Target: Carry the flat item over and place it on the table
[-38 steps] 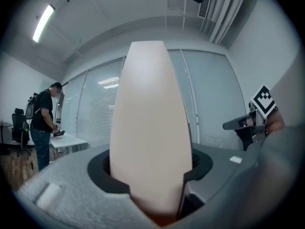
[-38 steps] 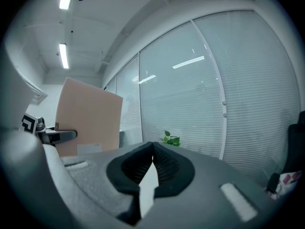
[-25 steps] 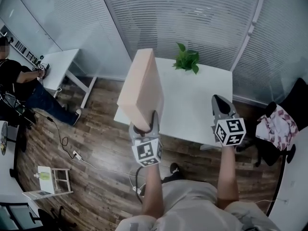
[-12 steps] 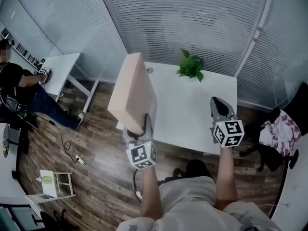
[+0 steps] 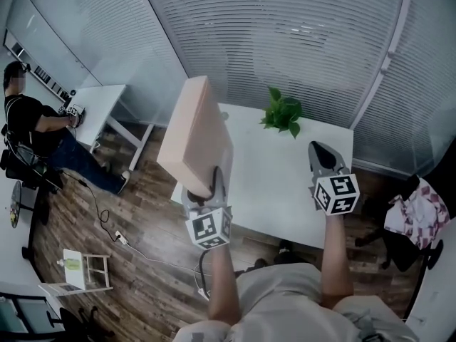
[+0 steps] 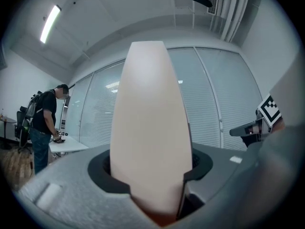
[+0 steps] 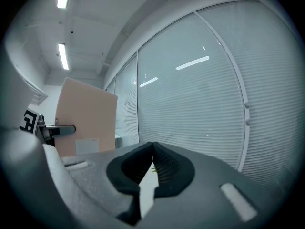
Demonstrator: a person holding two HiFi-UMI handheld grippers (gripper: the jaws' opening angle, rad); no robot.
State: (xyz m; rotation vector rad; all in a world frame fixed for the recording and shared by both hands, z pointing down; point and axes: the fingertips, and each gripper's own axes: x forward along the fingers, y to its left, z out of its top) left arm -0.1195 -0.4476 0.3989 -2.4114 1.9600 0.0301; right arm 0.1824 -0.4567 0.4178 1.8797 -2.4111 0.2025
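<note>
Two grey tools: the left gripper (image 5: 205,189) clamps the lower edge of a smooth, peach flat panel (image 5: 194,137), upright over the left edge of the white table (image 5: 285,173). The right gripper (image 5: 325,157), above the table, is closed and empty. Only its view shows the panel's pale rectangular label (image 7: 87,146).

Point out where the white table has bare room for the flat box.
Most of the white table is bare: the whole stretch from its near edge up to the plant is free. Only the far edge around the plant is taken. The flat box, clamped on edge in the left gripper, covers the table's left end in the head view.
</note>
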